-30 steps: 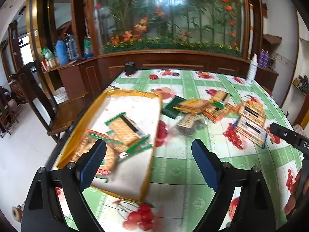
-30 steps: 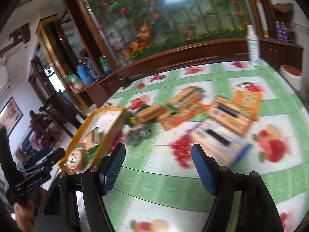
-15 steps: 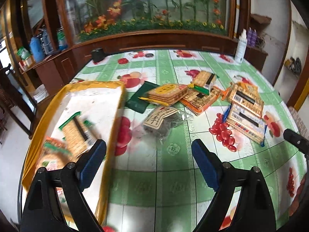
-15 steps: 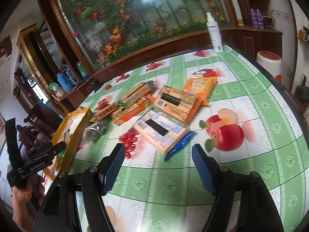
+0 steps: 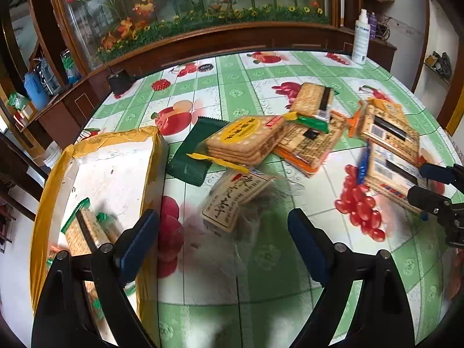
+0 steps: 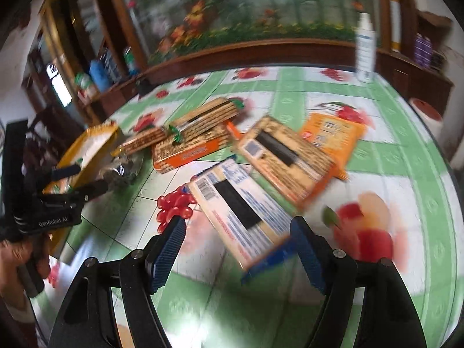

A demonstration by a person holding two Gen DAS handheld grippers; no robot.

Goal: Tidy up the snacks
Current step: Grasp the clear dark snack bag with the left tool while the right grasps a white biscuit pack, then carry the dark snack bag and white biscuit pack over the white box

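Several snack packs lie on the fruit-print tablecloth. My left gripper (image 5: 223, 229) is open and empty, just short of a clear bag with a cream label (image 5: 232, 200). Left of it stands a yellow-rimmed tray (image 5: 150, 156) holding cracker packs (image 5: 84, 232). Beyond are a yellow-label cracker pack (image 5: 246, 139), a dark green packet (image 5: 197, 150) and an orange pack (image 5: 310, 145). My right gripper (image 6: 237, 249) is open and empty, its jaws either side of a blue-edged cracker pack (image 6: 237, 211). The left gripper also shows in the right wrist view (image 6: 75, 179).
An orange-edged cracker pack (image 6: 287, 156) and a flat orange packet (image 6: 333, 136) lie beyond the blue-edged one. A white spray bottle (image 5: 361, 40) stands at the table's far right edge. A small dark pot (image 5: 119, 81) sits far left. A wooden cabinet runs behind.
My left gripper swung right from the tray toward the clear bag. My right gripper moved in and down over the blue-edged cracker pack. Both stayed open.
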